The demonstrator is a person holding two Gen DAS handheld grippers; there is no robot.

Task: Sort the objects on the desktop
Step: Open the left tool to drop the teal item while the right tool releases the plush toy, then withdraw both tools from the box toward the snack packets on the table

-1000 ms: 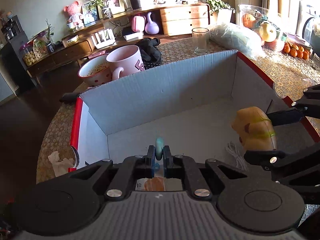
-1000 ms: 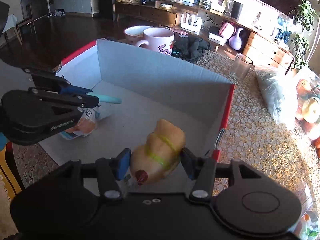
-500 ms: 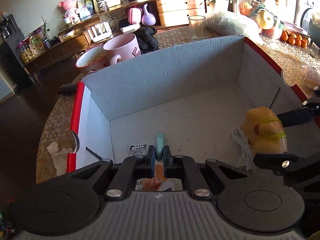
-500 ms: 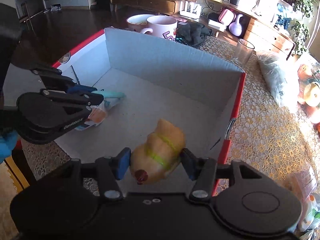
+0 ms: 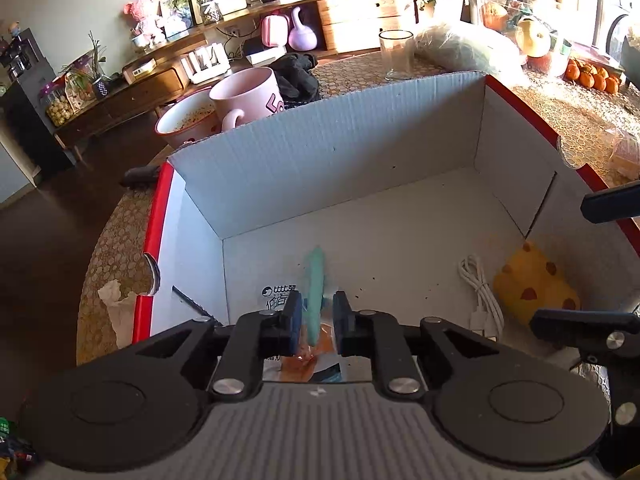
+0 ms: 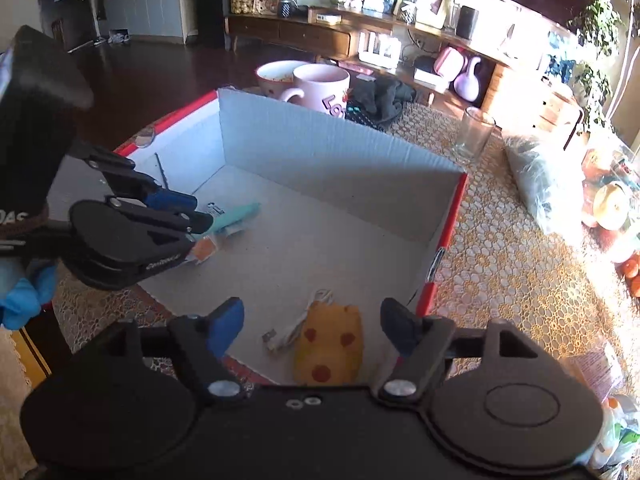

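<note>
A red-rimmed white cardboard box (image 5: 340,160) fills both views. My left gripper (image 5: 316,320) hangs over its near left corner; its jaws are opening. A teal pen-like stick (image 5: 315,276) stands between the pads with a small gap on each side, its tip down on a snack packet (image 5: 280,296). My right gripper (image 6: 312,314) is over the near right corner, jaws opening wide and holding nothing. Beneath it, on the box floor, lies the yellow spotted toy (image 6: 328,344) beside a white cable (image 6: 296,328). The left gripper (image 6: 200,212) and the stick (image 6: 236,216) also show in the right wrist view.
Behind the box stand a pink mug (image 5: 248,92) and a bowl (image 5: 184,120), with a black cloth (image 5: 298,74). A glass (image 5: 396,54), a plastic bag (image 5: 460,48) and fruit (image 5: 592,76) are at the far right. A crumpled tissue (image 5: 116,304) lies left of the box.
The right gripper let go of the yellow toy, which now lies on the box floor. The left jaws parted from the teal stick, which tilted downward.
</note>
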